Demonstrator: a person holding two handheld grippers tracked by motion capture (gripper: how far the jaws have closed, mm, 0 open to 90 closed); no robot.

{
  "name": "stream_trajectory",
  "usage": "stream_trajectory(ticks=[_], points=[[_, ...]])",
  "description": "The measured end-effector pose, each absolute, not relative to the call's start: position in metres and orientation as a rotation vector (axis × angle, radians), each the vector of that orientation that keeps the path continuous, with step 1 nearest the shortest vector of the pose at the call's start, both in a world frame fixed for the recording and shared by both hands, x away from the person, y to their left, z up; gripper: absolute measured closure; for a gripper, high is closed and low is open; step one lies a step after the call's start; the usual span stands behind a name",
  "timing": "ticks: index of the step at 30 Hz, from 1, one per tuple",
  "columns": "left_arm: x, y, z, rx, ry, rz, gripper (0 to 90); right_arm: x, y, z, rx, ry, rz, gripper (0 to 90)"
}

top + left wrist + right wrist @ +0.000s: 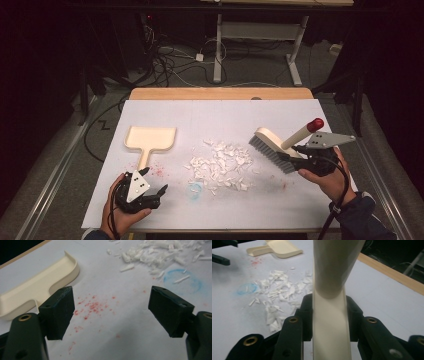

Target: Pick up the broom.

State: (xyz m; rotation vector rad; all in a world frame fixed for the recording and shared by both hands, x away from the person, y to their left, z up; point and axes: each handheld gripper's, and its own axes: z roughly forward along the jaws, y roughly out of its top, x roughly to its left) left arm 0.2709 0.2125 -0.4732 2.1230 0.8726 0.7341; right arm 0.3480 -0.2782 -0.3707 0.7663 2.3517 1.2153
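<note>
A cream dustpan (150, 139) lies flat at the left of the white sheet, its handle toward me. My left gripper (159, 192) hovers just below that handle, open, with nothing between the pads (111, 312); the dustpan (32, 287) lies to their left. My right gripper (295, 159) is shut on a cream brush (272, 142) with grey bristles and a red-tipped handle, held tilted at the right of the sheet. The jaws clamp the brush's cream body (329, 312). A pile of white scraps (222, 165) lies between the two grippers.
A blue ring mark (195, 189) and red specks (157, 170) stain the white sheet (210, 115). The table's wooden far edge (220, 93) borders it. Cables and another table's legs (218, 50) stand on the floor beyond.
</note>
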Motion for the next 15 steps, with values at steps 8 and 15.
stream_trajectory(ticks=[8, 15], points=[[0.272, 0.212, -0.476, 2.145, 0.845, 0.759, 20.0, 0.357, -0.291, -0.375, 0.853, 2.307, 1.157, 67.9], [0.275, 0.212, -0.476, 2.141, 0.843, 0.745, 20.1, 0.361, -0.299, -0.379, 0.899, 2.284, 1.124, 67.9]])
